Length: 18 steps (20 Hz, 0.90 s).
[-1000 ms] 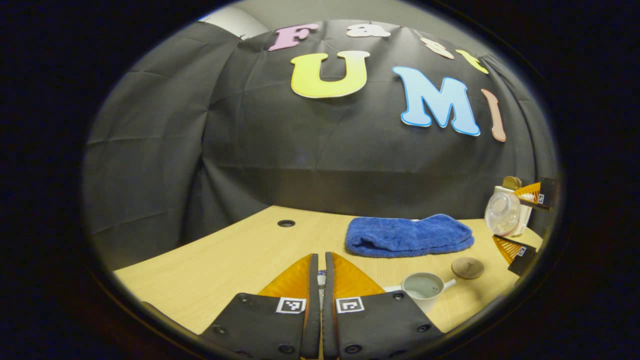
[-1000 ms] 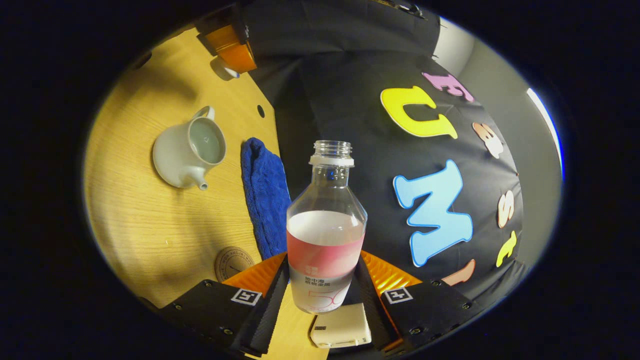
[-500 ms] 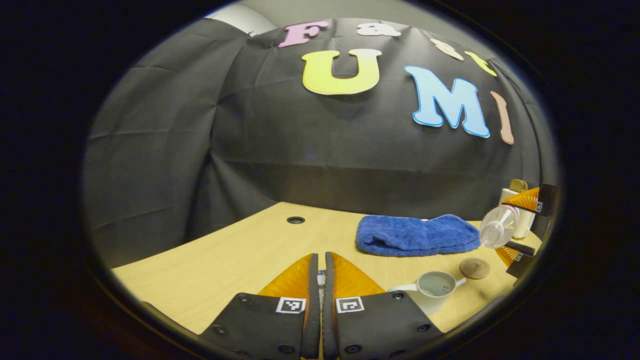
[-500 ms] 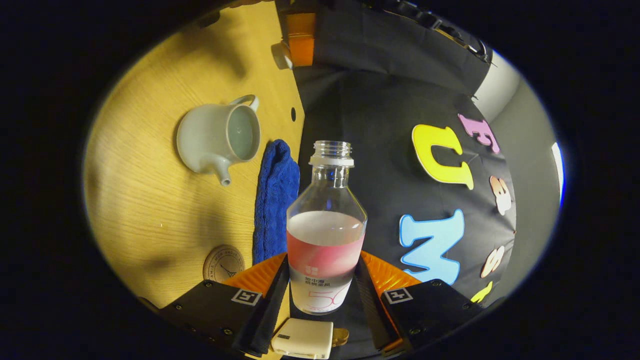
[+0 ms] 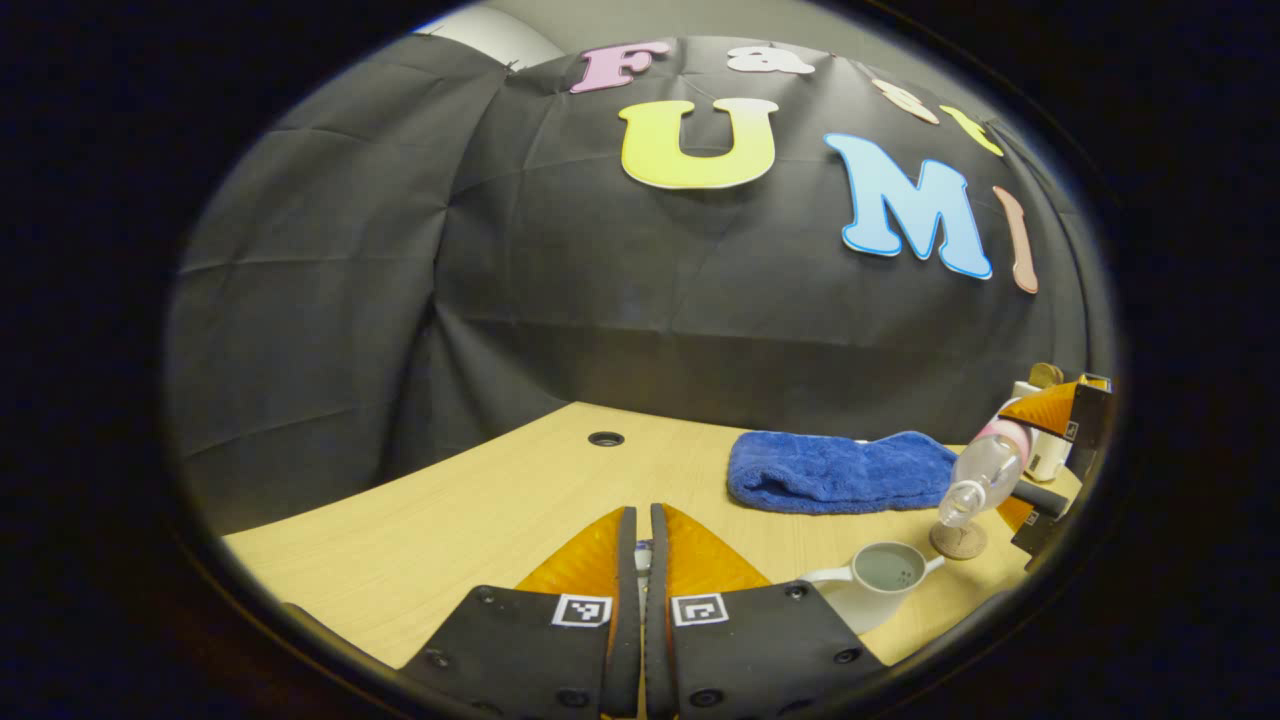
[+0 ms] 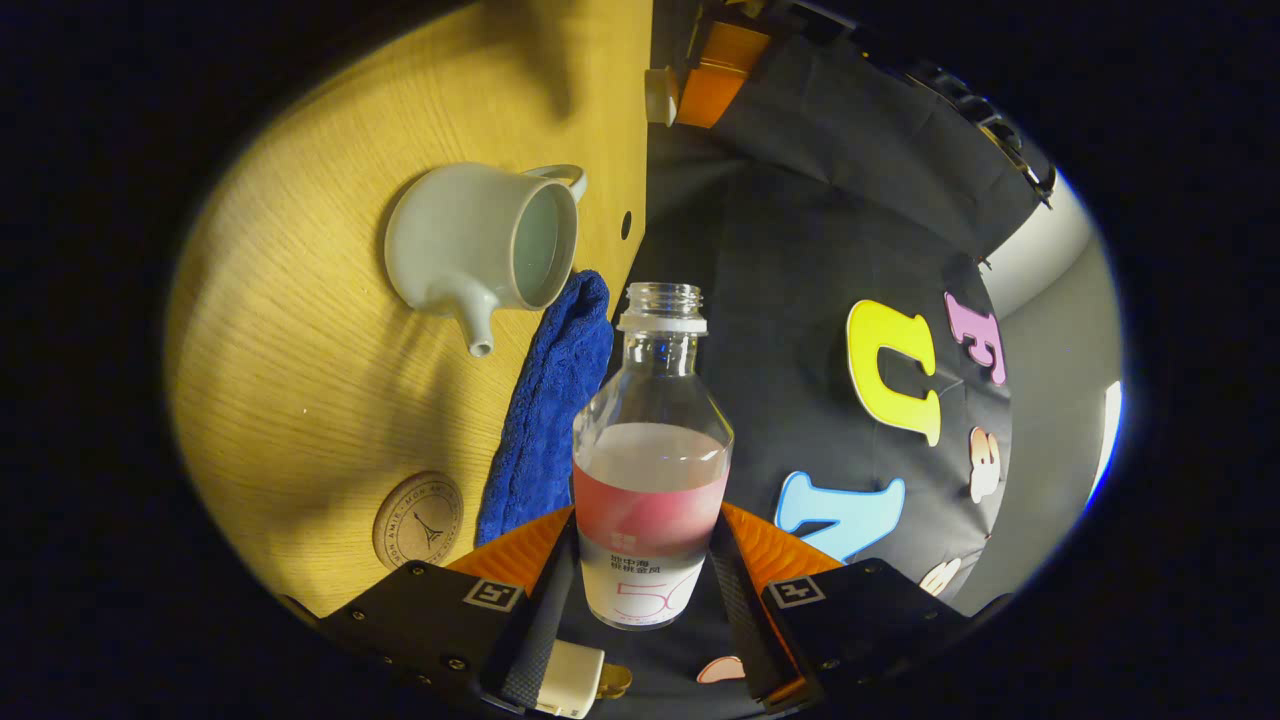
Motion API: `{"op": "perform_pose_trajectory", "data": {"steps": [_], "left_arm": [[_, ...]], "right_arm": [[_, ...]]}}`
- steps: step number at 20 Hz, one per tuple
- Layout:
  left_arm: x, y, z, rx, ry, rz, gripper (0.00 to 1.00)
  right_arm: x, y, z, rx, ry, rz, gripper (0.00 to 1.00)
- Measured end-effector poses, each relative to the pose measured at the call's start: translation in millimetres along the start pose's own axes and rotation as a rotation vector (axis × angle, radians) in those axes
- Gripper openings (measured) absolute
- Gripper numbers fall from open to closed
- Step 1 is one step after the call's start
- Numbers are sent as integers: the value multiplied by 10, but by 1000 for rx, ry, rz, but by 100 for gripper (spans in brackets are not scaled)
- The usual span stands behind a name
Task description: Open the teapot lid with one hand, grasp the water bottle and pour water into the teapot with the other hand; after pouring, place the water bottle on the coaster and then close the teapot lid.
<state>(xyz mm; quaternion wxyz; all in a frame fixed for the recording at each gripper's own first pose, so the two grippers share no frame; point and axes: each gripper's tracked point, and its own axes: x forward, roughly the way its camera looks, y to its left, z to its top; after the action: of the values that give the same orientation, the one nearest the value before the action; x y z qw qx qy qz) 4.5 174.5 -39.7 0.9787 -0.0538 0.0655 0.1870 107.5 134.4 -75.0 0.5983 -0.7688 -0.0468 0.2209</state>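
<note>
Tilting further toward the teapot, the water bottle sat clamped in the right gripper; the left gripper was pressed together.

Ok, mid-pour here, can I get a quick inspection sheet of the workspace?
Surface: wooden table, dry as far as visible, one cable hole.
Job's things: teapot open, lid held off it; water bottle uncapped, part full, tilted in the left gripper view, no stream seen; coaster bare.
Clutter: blue towel beside the teapot; small white box.
Grippers: right claw shut on the water bottle; left claw shut on the lid.
Cables: nothing seen.
Surroundings: black cloth wall.
</note>
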Motion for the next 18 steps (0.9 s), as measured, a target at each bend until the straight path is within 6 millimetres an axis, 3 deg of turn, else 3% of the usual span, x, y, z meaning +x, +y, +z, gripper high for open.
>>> {"op": "perform_pose_trajectory", "data": {"steps": [6,18], "left_arm": [[-5,5,0,0,3,5,8],[-6,5,-8,7,11,2,9]], "right_arm": [[29,27,-14,-70,2,-8,74],[18,-122,7,-179,-9,-73,73]]}}
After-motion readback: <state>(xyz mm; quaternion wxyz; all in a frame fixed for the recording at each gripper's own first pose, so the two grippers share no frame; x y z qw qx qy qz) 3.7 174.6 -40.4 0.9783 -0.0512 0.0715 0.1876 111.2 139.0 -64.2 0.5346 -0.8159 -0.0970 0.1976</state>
